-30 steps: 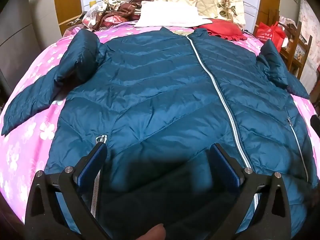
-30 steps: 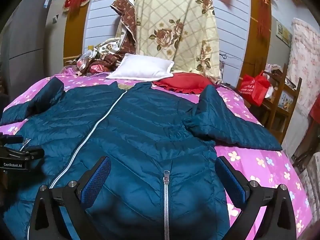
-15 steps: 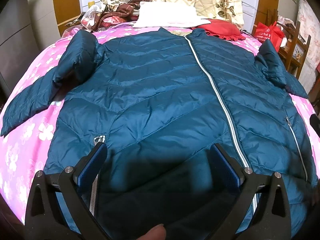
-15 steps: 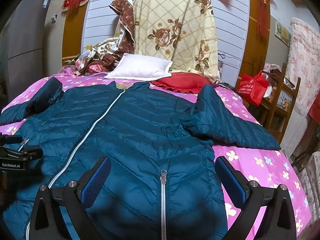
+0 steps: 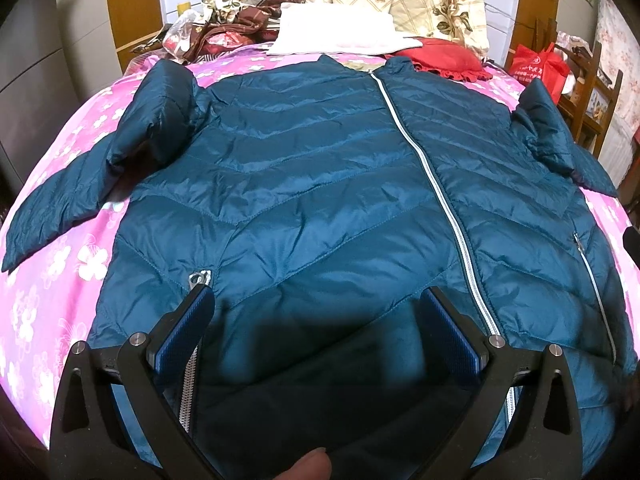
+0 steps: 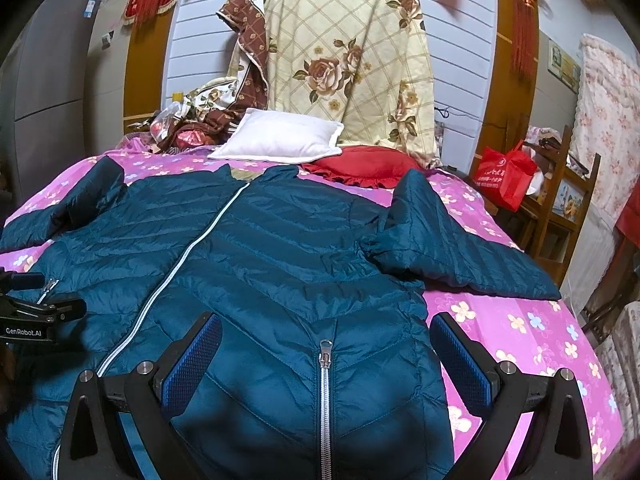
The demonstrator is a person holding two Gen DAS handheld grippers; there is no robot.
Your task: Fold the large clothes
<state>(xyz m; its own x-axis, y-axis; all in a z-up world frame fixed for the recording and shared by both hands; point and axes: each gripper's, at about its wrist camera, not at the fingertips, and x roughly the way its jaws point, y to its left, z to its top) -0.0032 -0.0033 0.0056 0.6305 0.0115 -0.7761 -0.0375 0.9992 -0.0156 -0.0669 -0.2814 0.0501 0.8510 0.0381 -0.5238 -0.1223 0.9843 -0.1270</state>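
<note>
Both grippers, left gripper (image 5: 316,324) and right gripper (image 6: 326,354), had crept slightly lower toward the hem of the teal puffer jacket (image 5: 320,184) lying flat on the bed (image 6: 520,328), jaws apart, folding not begun.

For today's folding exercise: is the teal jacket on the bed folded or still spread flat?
Spread flat: the jacket lies front up, zipped, with both sleeves out to the sides.

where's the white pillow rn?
Right wrist view: white pillow lies at the bed's far end, just beyond the jacket collar, left of the red cushion.
</note>
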